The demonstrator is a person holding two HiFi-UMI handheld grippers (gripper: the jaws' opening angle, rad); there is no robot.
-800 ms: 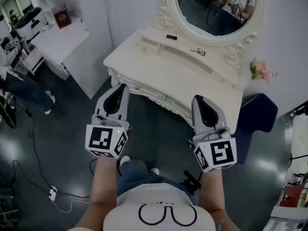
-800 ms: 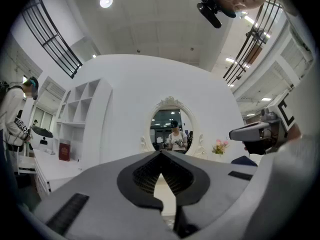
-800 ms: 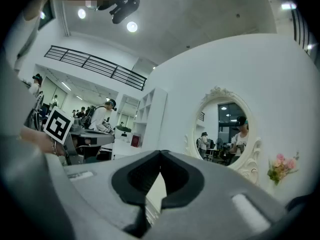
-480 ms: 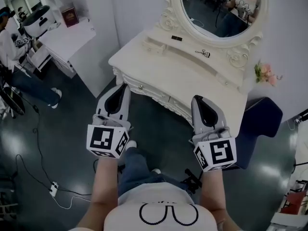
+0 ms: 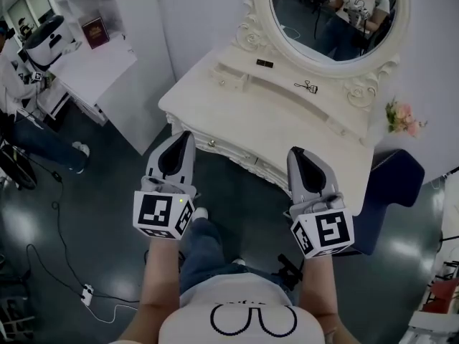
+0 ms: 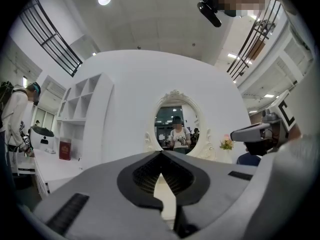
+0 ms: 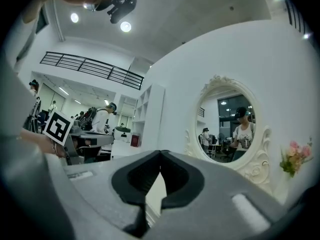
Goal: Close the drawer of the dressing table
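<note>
The left tongs (image 5: 179,136) and the right tongs (image 5: 297,152) are held side by side, roughly level, above the dark floor (image 5: 107,213). Both point towards 12 o'clock at the white dressing table (image 5: 247,156). Each pair is closed tip to tip with nothing caught between the pads, and neither touches the furniture. The small drawer (image 5: 233,77) sits on the raised ledge at about 10 o'clock on the tabletop (image 5: 272,117), below the oval mirror (image 5: 330,13). It seems to stand out a little from its housing. An eyelash curler (image 5: 307,86) lies at 3 o'clock of that drawer, and pink flowers (image 5: 404,117) stand at the right end.
</note>
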